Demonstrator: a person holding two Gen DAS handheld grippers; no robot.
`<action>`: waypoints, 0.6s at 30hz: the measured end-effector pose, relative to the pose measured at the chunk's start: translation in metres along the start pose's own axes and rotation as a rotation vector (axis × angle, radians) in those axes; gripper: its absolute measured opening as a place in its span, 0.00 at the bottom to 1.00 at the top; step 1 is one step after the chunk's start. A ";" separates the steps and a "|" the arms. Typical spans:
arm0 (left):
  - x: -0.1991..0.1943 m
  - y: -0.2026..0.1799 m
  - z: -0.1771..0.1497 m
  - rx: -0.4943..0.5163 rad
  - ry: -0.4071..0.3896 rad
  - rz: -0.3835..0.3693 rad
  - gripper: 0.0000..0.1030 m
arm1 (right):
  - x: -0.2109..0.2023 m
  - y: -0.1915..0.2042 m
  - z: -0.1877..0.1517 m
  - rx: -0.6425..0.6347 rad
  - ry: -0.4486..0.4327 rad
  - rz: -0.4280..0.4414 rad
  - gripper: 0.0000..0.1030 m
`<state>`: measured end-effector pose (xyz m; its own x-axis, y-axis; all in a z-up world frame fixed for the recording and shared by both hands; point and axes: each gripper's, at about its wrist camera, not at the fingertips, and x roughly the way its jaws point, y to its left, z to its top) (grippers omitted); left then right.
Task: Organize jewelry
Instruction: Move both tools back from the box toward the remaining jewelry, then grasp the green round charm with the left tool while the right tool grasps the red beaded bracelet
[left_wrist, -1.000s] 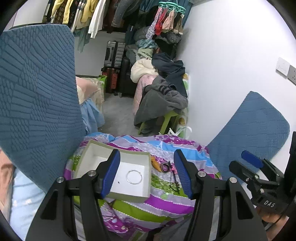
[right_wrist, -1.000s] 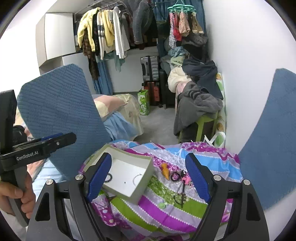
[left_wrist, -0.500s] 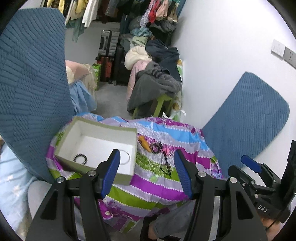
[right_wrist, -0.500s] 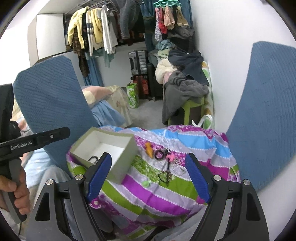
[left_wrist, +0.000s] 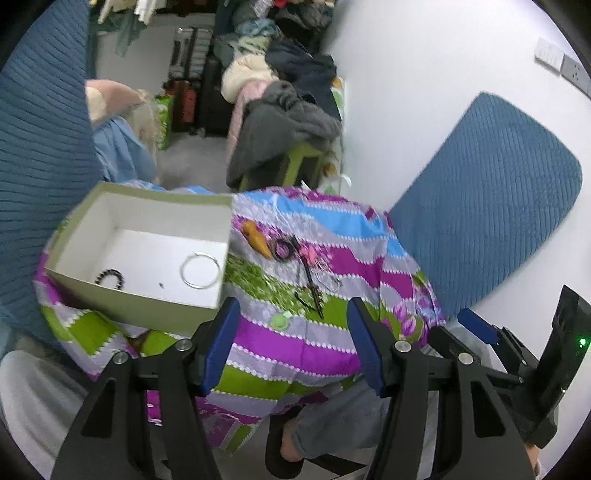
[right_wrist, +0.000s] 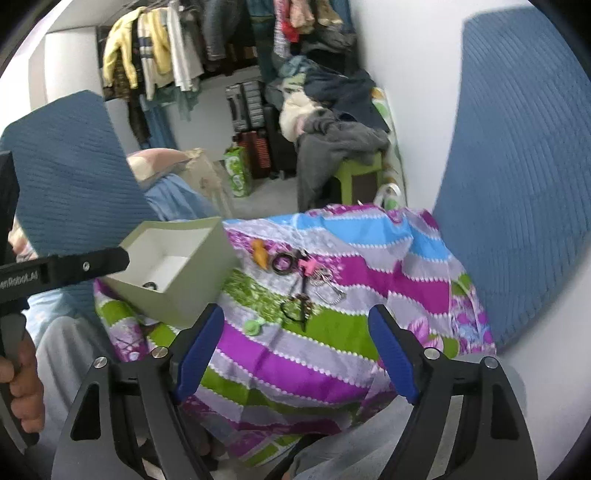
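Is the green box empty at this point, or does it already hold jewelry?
Not empty. The green box holds a silver bangle and a dark beaded bracelet on its white floor; other pieces lie outside on the striped cloth.

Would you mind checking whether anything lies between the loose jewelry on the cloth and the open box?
Nothing visible does. The loose jewelry lies on the striped cloth right beside the open box, with only bare cloth between. Both grippers, left and right, hover open.

Black-framed left tool (left_wrist: 291, 339) with blue pads, silver screws, right tool (right_wrist: 295, 347) alike, bare-skinned hand (right_wrist: 22, 384), possibly grey trousers
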<state>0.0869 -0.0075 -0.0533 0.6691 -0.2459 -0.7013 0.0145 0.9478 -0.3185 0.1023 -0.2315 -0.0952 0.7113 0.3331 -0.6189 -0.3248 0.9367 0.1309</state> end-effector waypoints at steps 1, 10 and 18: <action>0.005 -0.002 -0.001 0.004 0.009 -0.007 0.59 | 0.002 -0.003 -0.002 0.016 0.000 0.000 0.76; 0.066 -0.012 -0.017 0.007 0.153 -0.061 0.58 | 0.033 -0.023 -0.005 0.065 0.025 0.017 0.69; 0.137 -0.004 -0.033 -0.005 0.290 -0.018 0.50 | 0.105 -0.041 -0.009 0.077 0.135 0.121 0.51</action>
<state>0.1546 -0.0518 -0.1691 0.4282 -0.3111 -0.8484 0.0203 0.9419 -0.3352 0.1847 -0.2355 -0.1726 0.5786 0.4308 -0.6926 -0.3500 0.8981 0.2663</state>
